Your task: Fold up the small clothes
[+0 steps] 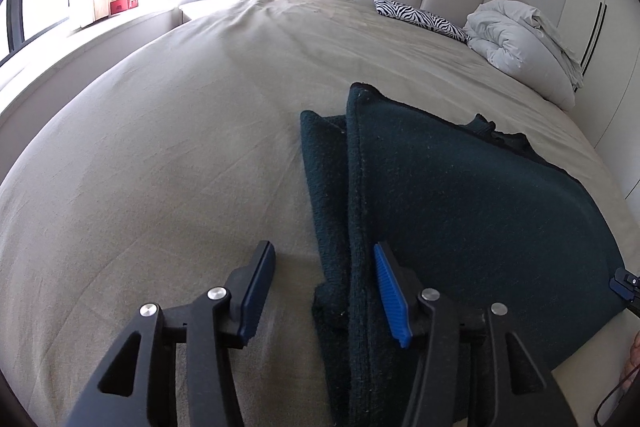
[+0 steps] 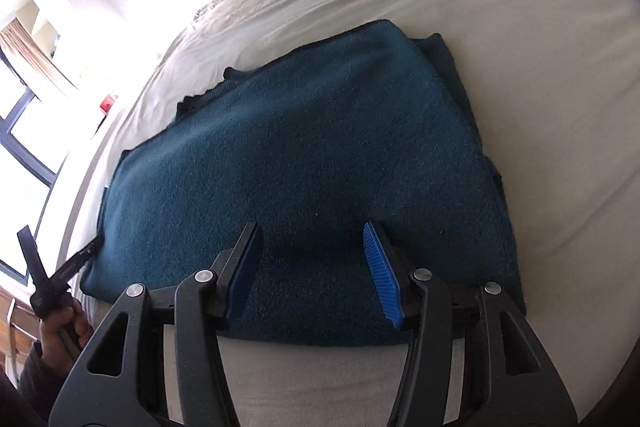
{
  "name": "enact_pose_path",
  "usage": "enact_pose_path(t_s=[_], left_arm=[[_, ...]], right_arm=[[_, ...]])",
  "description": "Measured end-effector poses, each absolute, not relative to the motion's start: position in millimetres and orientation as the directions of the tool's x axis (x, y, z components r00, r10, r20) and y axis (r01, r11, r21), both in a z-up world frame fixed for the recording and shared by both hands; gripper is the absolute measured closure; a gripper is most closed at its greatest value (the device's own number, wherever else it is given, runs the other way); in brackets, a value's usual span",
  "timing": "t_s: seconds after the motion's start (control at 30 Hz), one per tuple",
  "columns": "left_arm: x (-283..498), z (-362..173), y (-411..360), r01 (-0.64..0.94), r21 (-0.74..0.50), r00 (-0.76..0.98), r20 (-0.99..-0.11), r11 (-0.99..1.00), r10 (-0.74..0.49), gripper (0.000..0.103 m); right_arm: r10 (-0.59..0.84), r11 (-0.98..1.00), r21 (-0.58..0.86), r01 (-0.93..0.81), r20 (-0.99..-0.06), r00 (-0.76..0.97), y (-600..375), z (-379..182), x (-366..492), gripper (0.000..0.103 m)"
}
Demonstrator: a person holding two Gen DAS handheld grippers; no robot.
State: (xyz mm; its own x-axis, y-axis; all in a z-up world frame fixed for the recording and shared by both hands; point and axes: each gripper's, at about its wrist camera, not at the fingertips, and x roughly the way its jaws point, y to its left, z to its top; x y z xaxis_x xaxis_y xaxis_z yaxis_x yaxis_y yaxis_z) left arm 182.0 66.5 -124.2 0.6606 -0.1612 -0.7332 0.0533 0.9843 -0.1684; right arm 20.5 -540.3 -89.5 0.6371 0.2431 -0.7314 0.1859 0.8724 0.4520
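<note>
Already folded, the dark teal fleece garment [image 2: 304, 155] lies in flat layers.

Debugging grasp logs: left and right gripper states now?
Left gripper: open, holding nothing, at the sweater's edge.
Right gripper: open, empty, over the sweater.

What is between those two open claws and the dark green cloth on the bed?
Nothing visible. The left gripper straddles the folded garment's left edge, and the right gripper hangs open over its near edge on the bed.
</note>
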Motion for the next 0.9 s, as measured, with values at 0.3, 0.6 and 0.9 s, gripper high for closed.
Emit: enact_pose_path(t_s=[0.3, 0.6, 0.9], left_arm=[[181.0, -125.6, 64.2, 0.059, -0.155, 0.663, -0.732, 0.986, -0.155, 0.045], [180.8, -126.5, 64.6, 0.060, -0.161, 0.664, -0.731, 0.985, -0.160, 0.045], [182.8, -127.3, 65.6, 0.064, -0.166, 0.660, -0.732, 0.984, -0.167, 0.045]], right_arm=[[0.031, 0.879, 0.365, 0.308, -0.688, 0.725, -578.6, -48.2, -16.9, 0.052], [-0.007, 0.904, 0.261, 0.338, -0.782, 0.623, -596.3, -74.4, -11.9, 0.096], [-0.052, 0.910, 0.214, 0.354, -0.791, 0.610, -594.0, -77.9, -26.0, 0.099]])
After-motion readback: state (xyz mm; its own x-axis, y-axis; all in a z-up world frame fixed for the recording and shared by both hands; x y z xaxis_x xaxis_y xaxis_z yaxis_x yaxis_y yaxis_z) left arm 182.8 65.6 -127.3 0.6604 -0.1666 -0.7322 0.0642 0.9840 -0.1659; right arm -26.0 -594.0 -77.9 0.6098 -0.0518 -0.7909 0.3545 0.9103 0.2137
